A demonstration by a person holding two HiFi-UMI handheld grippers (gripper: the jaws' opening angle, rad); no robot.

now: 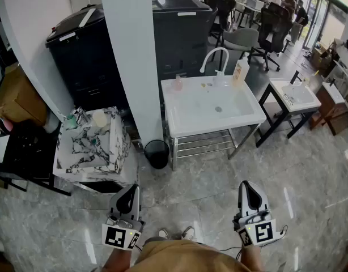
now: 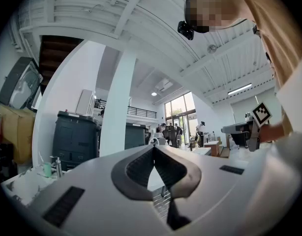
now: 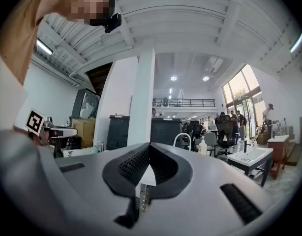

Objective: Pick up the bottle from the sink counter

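Nearest of all, low over the grey floor, the left gripper (image 1: 130, 190) and the right gripper (image 1: 249, 188) hang side by side. Each has its fingers pressed together with nothing between them. The bottle (image 1: 240, 71), tall and pale, stands well apart from both, at the far right corner of the white sink surface (image 1: 182, 128), just right of the curved faucet (image 1: 215, 58).

I see trouble in three places:
- **Shut fingers:** arriving like this, they would shove the bottle rather than straddle it. It looks tall and narrow, so I'd expect it to tip.
- **Its place at the corner:** a push could send it off the back or right edge, or down into the basin.
- **A second bottle:** a small pink bottle (image 1: 178, 84) sits at the far left of the same surface and could be taken by mistake.

There is plenty of room to move, with open floor from the person's feet to the near edge of the sink. On the left, a white pillar (image 1: 134, 55) crowds the sink and a black bin (image 1: 157, 153) sits by its near left leg. On the right, a second sink stand (image 1: 298, 95) leaves only a narrow gap. Coming in from the front, right of centre, looks the cleanest line.
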